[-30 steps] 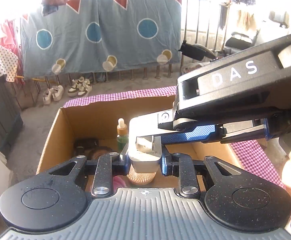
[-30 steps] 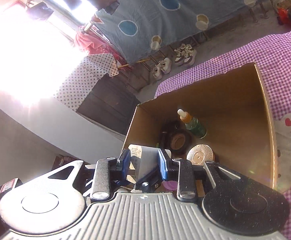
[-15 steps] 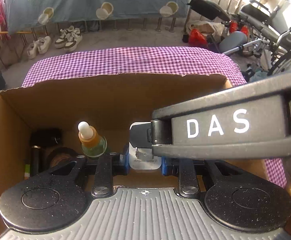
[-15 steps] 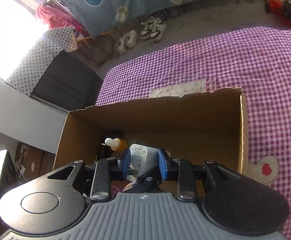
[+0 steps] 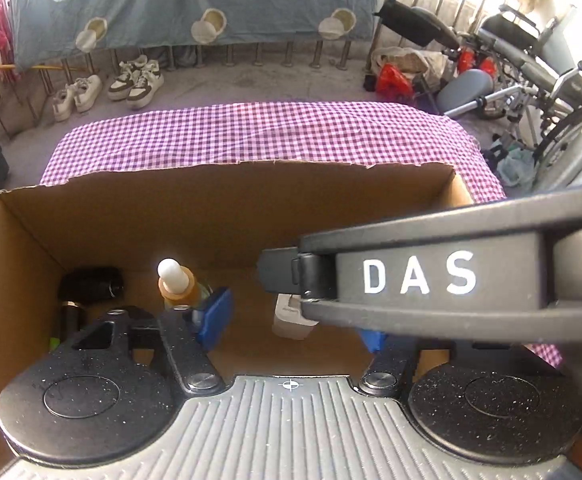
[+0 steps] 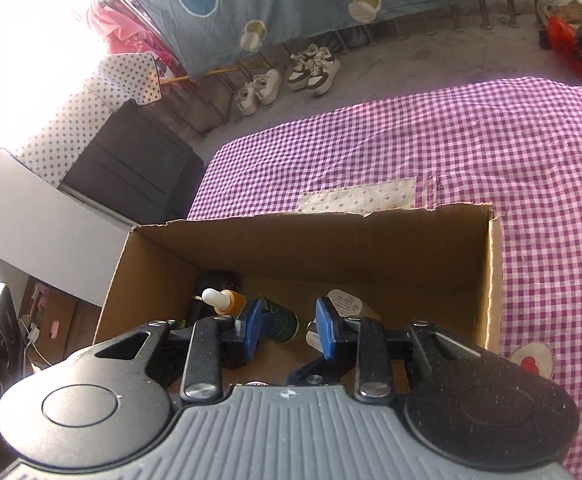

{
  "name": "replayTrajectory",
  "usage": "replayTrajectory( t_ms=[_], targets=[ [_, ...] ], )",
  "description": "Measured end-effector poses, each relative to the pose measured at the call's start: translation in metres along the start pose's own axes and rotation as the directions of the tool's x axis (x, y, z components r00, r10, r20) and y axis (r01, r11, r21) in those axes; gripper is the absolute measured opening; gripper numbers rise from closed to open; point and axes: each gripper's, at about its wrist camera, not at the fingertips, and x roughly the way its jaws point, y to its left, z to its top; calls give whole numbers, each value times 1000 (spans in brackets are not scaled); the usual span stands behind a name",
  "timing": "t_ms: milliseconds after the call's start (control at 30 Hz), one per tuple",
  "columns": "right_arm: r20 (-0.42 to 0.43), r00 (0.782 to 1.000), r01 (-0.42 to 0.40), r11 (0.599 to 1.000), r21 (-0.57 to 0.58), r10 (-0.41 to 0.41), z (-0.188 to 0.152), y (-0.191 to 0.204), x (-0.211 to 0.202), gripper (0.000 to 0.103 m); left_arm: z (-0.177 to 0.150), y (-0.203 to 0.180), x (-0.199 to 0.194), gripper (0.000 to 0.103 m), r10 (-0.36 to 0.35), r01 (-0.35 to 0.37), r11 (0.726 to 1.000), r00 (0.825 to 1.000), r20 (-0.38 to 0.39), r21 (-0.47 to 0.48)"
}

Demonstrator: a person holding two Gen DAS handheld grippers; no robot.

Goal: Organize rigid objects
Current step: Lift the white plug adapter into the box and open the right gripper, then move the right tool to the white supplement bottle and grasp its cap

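While both grippers hang over it, the box (image 5: pixel 227 208) sits on the checked cloth (image 5: pixel 259 136). Left gripper (image 5: pixel 291 320): jaws spread wide, gripping nothing. Right gripper (image 6: pixel 287 326): jaws apart, likewise gripping nothing. On the box floor the white tube (image 5: pixel 291 320) lies free between the left jaws, at 12 o'clock from the palm. Dropper bottle (image 5: pixel 175 280) at 10 o'clock, just beside the left pad; a black item (image 5: pixel 91 284) lies further left.

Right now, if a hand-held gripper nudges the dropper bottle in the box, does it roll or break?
The dropper bottle lies on its side on the cardboard box floor, and its body looks round, so it would probably roll. It looks like glass, so likely fragile, and likely slippery.
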Motion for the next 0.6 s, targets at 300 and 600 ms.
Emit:
replayTrajectory(
  t_ms=[300,600],
  targets=[
    [197,975,-86,994,-65,97,-47,40,-111,34,-41,10,-105,98,-35,24,998,983,181,65],
    [295,926,-208,971,-115,234,-149,75,-159,52,-136,41,-188,102,-13,-37,991,930,366,129]
  ],
)
